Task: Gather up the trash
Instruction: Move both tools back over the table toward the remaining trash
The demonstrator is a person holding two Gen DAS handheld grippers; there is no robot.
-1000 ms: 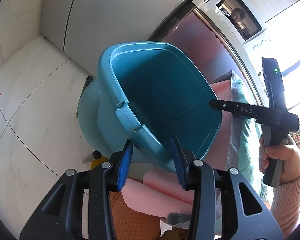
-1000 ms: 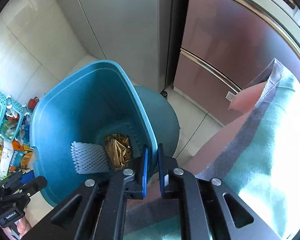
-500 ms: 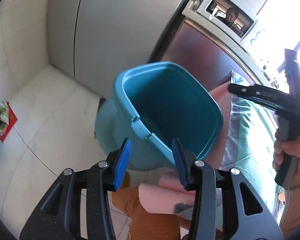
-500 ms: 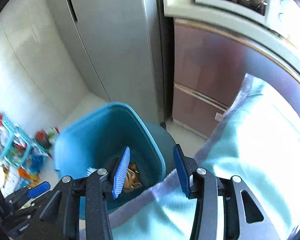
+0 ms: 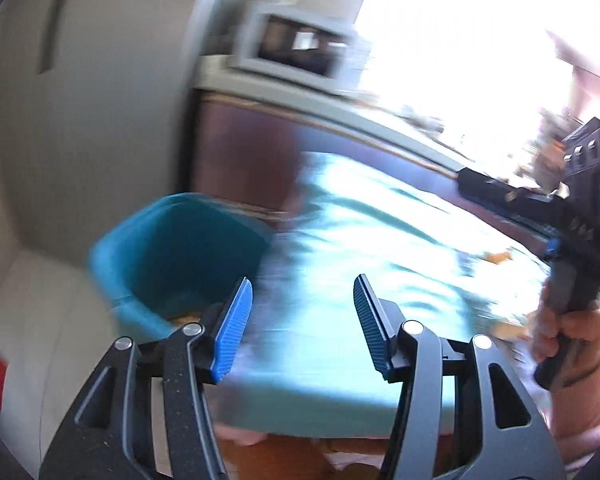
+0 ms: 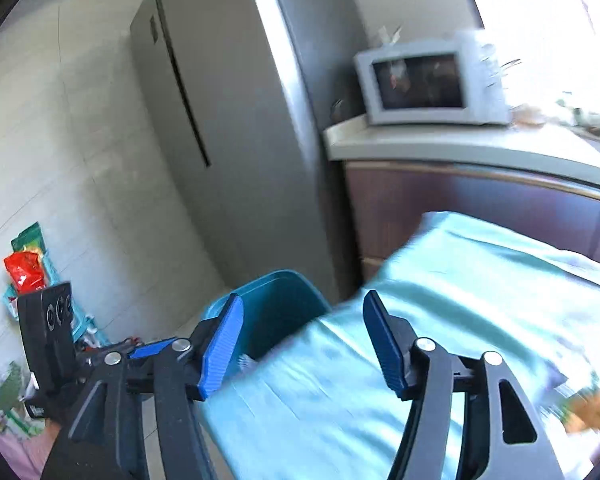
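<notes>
Your left fingers [image 5: 303, 322] stand about half apart and are opening, with nothing between them; your right fingers [image 6: 302, 346] are a little wider, also opening, and just as empty. Directly beyond both pairs lies the tabletop [image 5: 340, 392] under its teal cloth, running away from you toward the brown cabinets. The move ahead probably turns on this: the trash still to collect seems to lie to your right on that cloth, not ahead. In the right wrist view an orange-brown scrap [image 6: 592, 408] sits at the lower right edge, well off to the right of the fingers, too blurred to name or to give a long axis. In the left wrist view similar orange bits [image 5: 498, 257] show far right on the cloth, near your right hand [image 5: 568, 332]. So your right hand looks the nearer one for the next pickup, and it would have to swing rightward. The bin [image 6: 276, 312] lies the other way: down past the left near corner of the tabletop, on the floor, its mouth open toward you, just behind the left finger in each view. Beyond it stand the fridge [image 6: 220, 140] and, on the counter, the microwave [image 6: 428, 84].
</notes>
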